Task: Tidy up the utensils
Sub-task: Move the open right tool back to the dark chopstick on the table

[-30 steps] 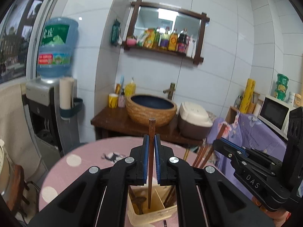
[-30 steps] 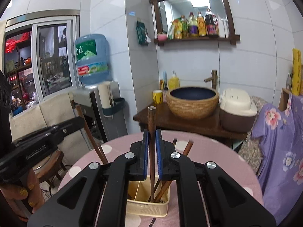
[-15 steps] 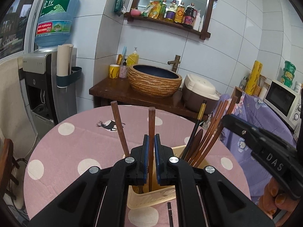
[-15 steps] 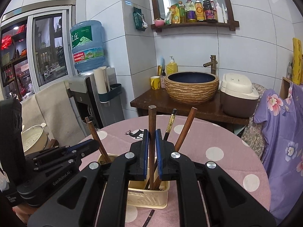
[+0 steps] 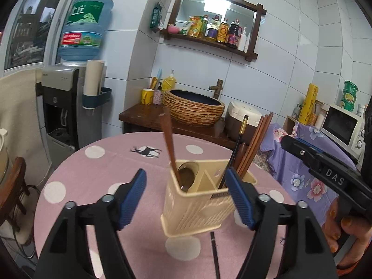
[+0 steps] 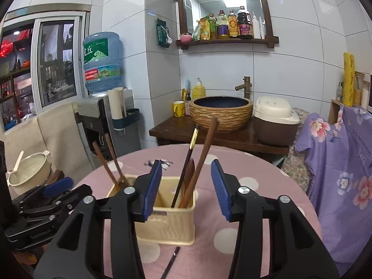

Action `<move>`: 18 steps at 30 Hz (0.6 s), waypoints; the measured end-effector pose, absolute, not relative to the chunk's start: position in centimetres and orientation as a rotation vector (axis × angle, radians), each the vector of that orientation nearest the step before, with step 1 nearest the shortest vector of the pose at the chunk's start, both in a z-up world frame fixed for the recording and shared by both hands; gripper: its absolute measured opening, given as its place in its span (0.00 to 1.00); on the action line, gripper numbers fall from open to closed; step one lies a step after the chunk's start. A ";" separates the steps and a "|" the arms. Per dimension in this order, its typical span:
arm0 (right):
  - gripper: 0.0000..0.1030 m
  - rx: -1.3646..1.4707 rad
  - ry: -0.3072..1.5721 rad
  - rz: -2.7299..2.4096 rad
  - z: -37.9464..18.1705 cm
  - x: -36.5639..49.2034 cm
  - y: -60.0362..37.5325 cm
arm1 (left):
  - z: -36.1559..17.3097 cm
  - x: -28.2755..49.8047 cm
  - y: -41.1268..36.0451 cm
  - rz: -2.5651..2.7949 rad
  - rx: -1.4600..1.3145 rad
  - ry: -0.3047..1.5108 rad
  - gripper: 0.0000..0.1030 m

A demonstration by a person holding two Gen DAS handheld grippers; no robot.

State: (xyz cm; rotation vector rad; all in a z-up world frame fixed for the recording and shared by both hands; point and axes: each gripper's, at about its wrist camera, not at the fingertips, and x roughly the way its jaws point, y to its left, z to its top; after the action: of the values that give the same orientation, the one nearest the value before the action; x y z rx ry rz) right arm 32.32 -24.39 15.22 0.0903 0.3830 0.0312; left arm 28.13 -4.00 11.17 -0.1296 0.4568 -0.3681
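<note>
A cream plastic utensil holder [image 5: 197, 204] [image 6: 167, 223] stands on the round pink dotted table [image 5: 76, 176] [image 6: 262, 211]. Its left compartment holds brown wooden-handled spoons [image 5: 168, 139] [image 6: 102, 160]. Its right compartment holds brown chopsticks [image 5: 255, 144] [image 6: 204, 155] and a black chopstick with a gold tip [image 5: 237, 148] [image 6: 188, 160]. My left gripper [image 5: 186, 195] is open and empty just in front of the holder. My right gripper [image 6: 186, 188] is open and empty, its jaws either side of the chopstick compartment. A thin dark chopstick [image 5: 215, 251] [image 6: 171, 262] lies on the table in front of the holder.
Behind the table a dark wooden counter [image 6: 232, 137] carries a woven basin [image 6: 220, 111], a rice cooker [image 6: 274, 121] and a yellow cup [image 6: 178, 108]. A water dispenser [image 5: 67, 107] stands at the left. A purple floral cloth [image 6: 344, 174] hangs at the right.
Both grippers have opened and let go of the brown utensils they held. Those utensils now stand in the holder. Both grippers have drawn back a little.
</note>
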 end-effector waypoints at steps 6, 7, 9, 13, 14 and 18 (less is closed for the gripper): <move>0.54 0.079 0.462 0.066 11.9 29.2 -22.7 | 8.3 25.4 -2.7 -0.311 -0.086 0.472 0.90; 0.54 0.075 0.479 0.070 11.0 28.8 -22.4 | 7.6 25.1 -2.4 -0.296 -0.080 0.486 0.91; 0.54 0.066 0.515 0.062 9.4 28.3 -21.8 | 6.2 24.8 -1.8 -0.267 -0.079 0.523 0.92; 0.54 0.088 0.634 0.062 5.5 27.9 -21.3 | 3.6 24.5 -0.5 -0.213 -0.080 0.587 0.92; 0.54 0.094 0.662 0.059 4.5 28.0 -21.3 | 3.2 24.4 -0.2 -0.195 -0.076 0.595 0.92; 0.54 0.108 0.776 0.036 0.9 28.6 -21.0 | 1.5 24.2 0.8 -0.159 -0.081 0.641 0.92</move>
State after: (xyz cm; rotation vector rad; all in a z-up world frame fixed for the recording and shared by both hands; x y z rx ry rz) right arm 28.62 -20.96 0.93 0.1083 0.7759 0.0355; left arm 24.17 0.77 1.52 -0.0813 0.6407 -0.1590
